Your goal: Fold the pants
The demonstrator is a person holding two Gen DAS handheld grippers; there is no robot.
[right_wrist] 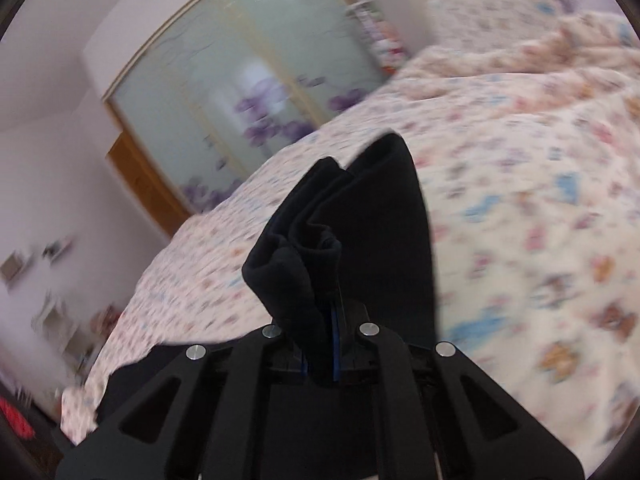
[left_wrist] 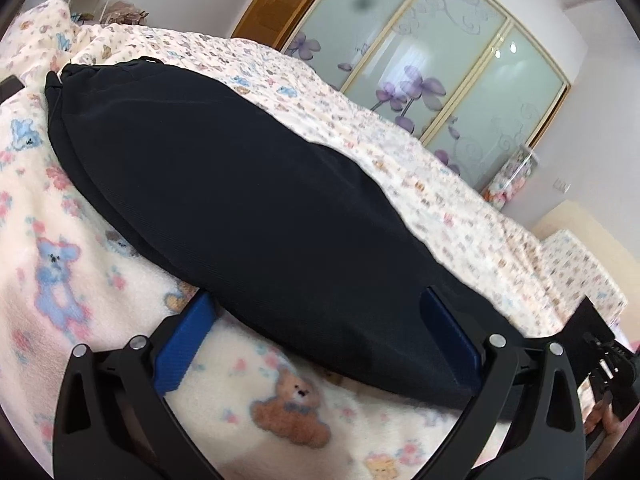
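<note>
**Pants stretched along the bed, one end pinched**

The black pants (left_wrist: pixel 224 184) lie lengthwise on the bed (left_wrist: pixel 80 264), their long axis running straight away from the left hand-held gripper (left_wrist: pixel 316 336) toward the far waistband. That gripper is spread wide, straddling the near end without clamping it. The right hand-held gripper (right_wrist: pixel 320 344) is clenched on a bunched fold of the pants, lifted above the bed.
</note>
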